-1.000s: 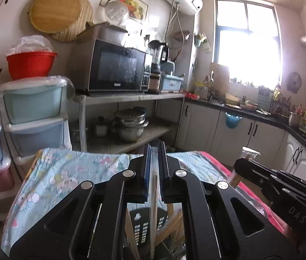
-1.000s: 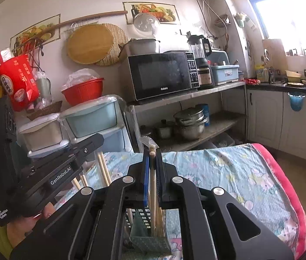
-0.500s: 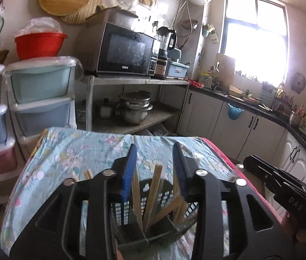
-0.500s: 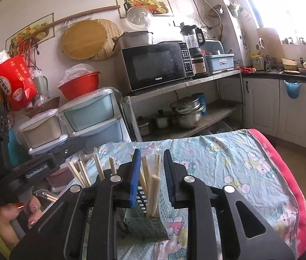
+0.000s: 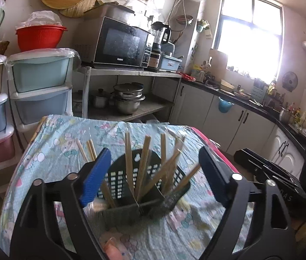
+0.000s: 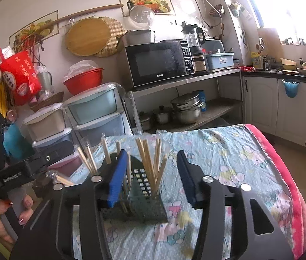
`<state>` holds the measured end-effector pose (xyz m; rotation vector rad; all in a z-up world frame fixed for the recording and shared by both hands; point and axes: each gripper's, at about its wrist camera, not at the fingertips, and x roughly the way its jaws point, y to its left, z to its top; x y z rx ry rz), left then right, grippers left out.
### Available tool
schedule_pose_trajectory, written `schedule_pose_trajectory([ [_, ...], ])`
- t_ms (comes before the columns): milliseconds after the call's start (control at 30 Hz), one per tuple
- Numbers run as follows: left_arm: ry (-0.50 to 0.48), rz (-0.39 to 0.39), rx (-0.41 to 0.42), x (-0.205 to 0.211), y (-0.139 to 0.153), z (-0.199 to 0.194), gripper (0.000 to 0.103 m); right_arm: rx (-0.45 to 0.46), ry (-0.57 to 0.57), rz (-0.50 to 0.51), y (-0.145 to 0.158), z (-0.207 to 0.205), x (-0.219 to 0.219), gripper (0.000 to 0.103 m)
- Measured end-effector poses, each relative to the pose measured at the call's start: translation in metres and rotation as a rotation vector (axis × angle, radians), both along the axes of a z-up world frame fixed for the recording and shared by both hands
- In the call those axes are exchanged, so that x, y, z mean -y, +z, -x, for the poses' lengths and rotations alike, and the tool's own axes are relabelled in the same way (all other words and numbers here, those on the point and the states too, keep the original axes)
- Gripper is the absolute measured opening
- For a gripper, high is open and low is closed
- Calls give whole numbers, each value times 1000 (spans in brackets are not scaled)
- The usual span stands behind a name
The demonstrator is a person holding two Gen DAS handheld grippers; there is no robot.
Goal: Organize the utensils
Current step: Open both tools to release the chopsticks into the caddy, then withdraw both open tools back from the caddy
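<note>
Only right wrist view shows hand (image 6: 5, 218) gripping left gripper (image 6: 70, 151).

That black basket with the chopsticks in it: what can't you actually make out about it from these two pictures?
- Basket floor, left wrist view: hidden by its own walls and divider, so where the chopsticks end is unseen.
- Basket's left side, right wrist view: covered by the right gripper, whose jaws are opening.
- Chopstick count: sticks overlap; some blurred.
- Pink thing, left wrist view: cut off, unidentifiable.
</note>
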<state>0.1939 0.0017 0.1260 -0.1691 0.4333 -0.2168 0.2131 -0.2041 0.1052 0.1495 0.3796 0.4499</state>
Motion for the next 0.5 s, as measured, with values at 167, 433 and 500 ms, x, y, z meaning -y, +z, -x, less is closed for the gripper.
schedule_pose_trajectory([
  [167,-17,-8,-17,4,-6,18,91,-16,3,-7,-5,14,5,63],
  [433,-29,2,-58,5,-21,39,92,-32,23,26,-16,42,6,80],
  [500,-29,1,-70,5,-26,44,92,-33,26,38,-20,49,4,83],
])
